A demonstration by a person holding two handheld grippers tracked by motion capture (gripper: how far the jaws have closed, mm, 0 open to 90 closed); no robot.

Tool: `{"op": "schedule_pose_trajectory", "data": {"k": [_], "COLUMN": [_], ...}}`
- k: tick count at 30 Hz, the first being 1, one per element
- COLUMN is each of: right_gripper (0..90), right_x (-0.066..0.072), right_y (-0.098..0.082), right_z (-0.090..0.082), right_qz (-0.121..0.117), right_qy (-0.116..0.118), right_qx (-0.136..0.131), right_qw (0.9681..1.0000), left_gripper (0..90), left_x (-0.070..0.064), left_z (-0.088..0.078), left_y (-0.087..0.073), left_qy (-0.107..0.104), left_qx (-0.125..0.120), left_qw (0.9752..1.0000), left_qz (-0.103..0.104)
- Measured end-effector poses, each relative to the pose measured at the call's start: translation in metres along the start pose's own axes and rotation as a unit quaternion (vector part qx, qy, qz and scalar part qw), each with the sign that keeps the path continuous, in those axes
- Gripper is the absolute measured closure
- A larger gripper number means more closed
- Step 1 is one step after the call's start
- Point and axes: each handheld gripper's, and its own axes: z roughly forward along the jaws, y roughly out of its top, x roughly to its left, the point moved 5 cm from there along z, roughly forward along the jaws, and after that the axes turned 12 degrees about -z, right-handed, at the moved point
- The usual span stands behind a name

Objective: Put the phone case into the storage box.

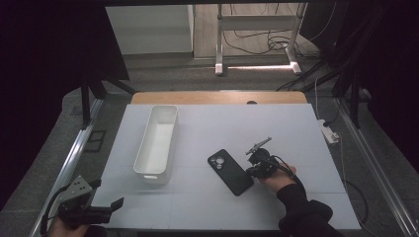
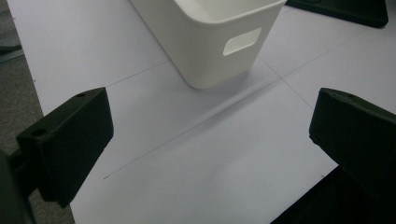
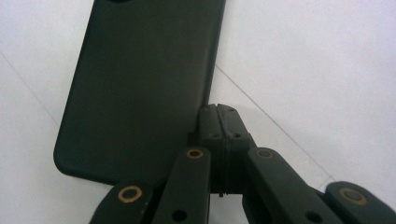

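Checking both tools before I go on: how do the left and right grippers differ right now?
The left gripper has its jaws spread wide, with nothing between them; the right gripper has its jaws pressed together. The left hangs at the table's near-left corner, short of the white bin; the right sits against the black phone's edge. Both are black and hand-held.

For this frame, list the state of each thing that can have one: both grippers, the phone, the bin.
Left gripper: open, held over the table's near left corner.
Right gripper: shut, its tips at the phone's long edge.
Phone: flat on the table, back side up.
White bin: upright, nothing seen inside.
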Motion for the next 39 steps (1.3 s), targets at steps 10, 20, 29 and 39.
{"op": "schedule_pose_trajectory", "data": {"k": [10, 20, 29, 39], "right_gripper": [85.2, 62.2, 31.6, 7.5], "right_x": [0.0, -0.006, -0.005, -0.004], "right_y": [0.001, 0.006, 0.01, 0.011], "right_z": [-0.003, -0.023, -0.032, -0.033], "right_qz": [-0.001, 0.014, 0.019, 0.019], "right_qy": [-0.012, -0.035, -0.046, -0.056], "right_qx": [-0.005, -0.036, -0.052, -0.057], "right_qw": [0.9999, 0.9986, 0.9974, 0.9966], "left_gripper": [0.6, 0.9, 1.0, 1.9], "left_x": [0.0, 0.001, 0.001, 0.0], "left_z": [0.0, 0.0, 0.0, 0.001], "left_y": [0.0, 0.0, 0.0, 0.0], "left_qy": [0.001, -0.003, -0.002, 0.003], "left_qx": [0.001, -0.001, 0.0, 0.004], "left_qw": [1.0, 1.0, 1.0, 1.0], "left_qz": [0.001, -0.005, -0.005, 0.0]}}
